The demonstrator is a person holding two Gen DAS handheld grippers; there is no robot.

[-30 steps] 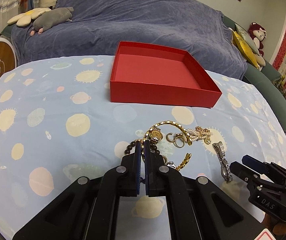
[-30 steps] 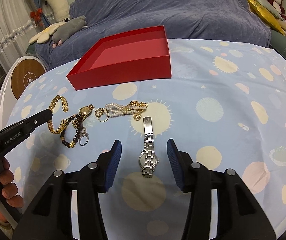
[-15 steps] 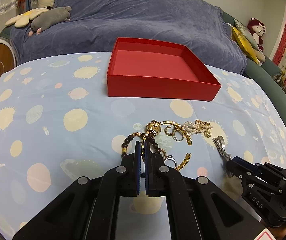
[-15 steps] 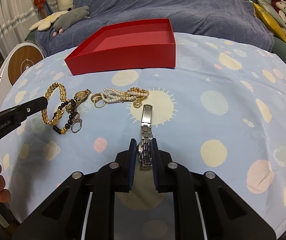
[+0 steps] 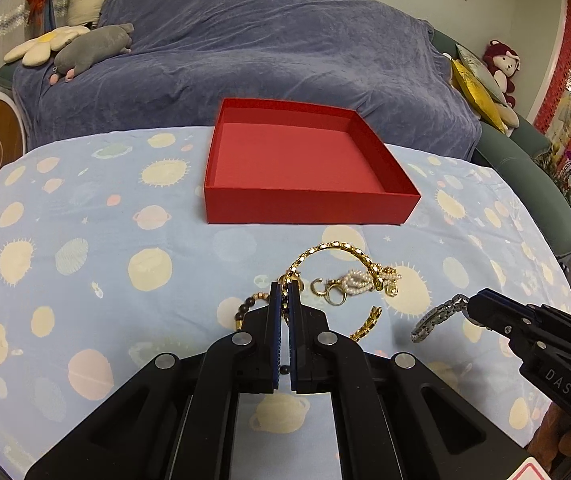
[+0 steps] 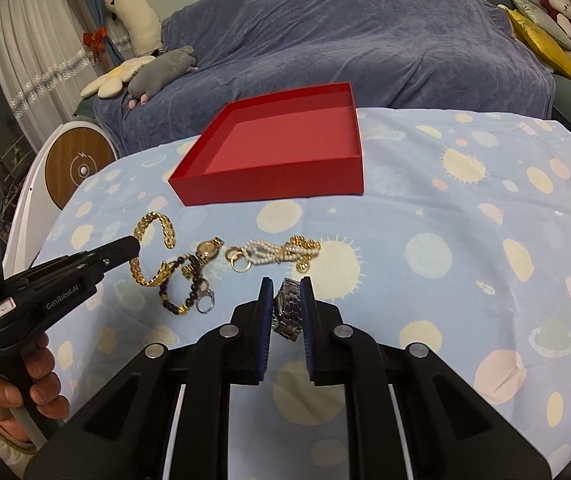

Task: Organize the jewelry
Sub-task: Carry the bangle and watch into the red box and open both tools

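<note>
A red open box [image 5: 301, 168] [image 6: 285, 152] stands empty at the far middle of the table. My right gripper [image 6: 287, 284] is shut on a silver watch [image 6: 288, 312] and holds it off the cloth; the watch hangs from it in the left wrist view [image 5: 437, 316]. My left gripper [image 5: 285, 286] is shut on a gold chain bracelet [image 5: 337, 250], which arcs up from its tips [image 6: 149, 248]. On the cloth lie a pearl bracelet [image 6: 269, 252] [image 5: 359, 282], a small gold watch [image 6: 207, 250], a dark bead bracelet [image 6: 189, 288] and a ring [image 6: 205, 306].
The table wears a light blue cloth with sun and planet prints [image 5: 85, 240]. Behind it is a sofa under a blue-grey cover [image 5: 265, 60] with plush toys [image 5: 89, 46]. A round white and wood device [image 6: 77, 168] stands at the left.
My right gripper shut on the silver watch and lifted it off the cloth. My left gripper, shut on the gold bracelet, rose and moved forward.
</note>
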